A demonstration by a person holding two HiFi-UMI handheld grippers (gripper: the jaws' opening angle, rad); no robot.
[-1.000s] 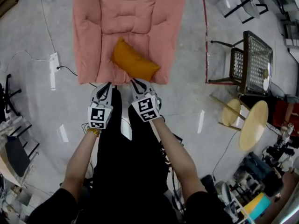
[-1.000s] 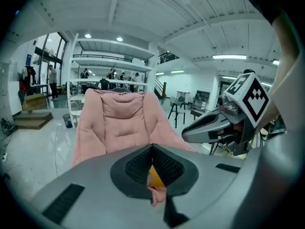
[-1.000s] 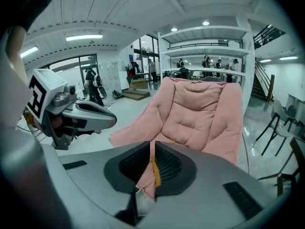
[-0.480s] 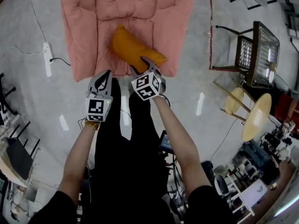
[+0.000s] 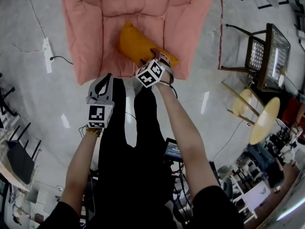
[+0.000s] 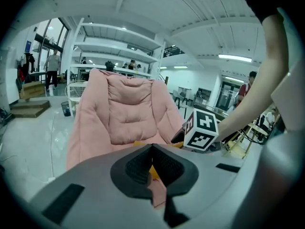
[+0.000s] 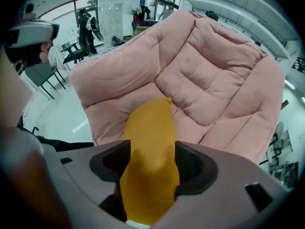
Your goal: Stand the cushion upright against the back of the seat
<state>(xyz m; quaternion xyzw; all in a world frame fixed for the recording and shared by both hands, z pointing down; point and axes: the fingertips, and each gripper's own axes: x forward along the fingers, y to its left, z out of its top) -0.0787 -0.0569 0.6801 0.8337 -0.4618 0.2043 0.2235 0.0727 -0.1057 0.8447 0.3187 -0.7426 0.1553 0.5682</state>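
**Head view**
- Seat: pink padded armchair on a pale glossy floor, straight in front of you.
- Cushion: orange, lying slantwise on the seat pad, its near end towards the front edge. It is not upright against the back.
- Your right tongs: tipped steeply down over the cushion's near end.
- Your left tongs: at the seat's front edge, left of the cushion and apart from it.
- Also present: a white power strip on the floor at left, and a round wooden stool at right.

**Left gripper view**
- Your left tongs: clenched, tips together, with nothing gripped.
- Seat: ahead, backrest facing you.
- Cushion: a thin orange strip shows just above the tongs.
- Marker cube of your right tongs: at right, low over the seat pad.

**Right gripper view**
- Your right tongs: released. The jaws have just been opening and now stand wide apart, one on either side of the cushion's near end.
- Cushion: it fills the gap between the pads, and its far end points up the seat pad towards the backrest.
- Seat: quilted pink back and arms beyond.
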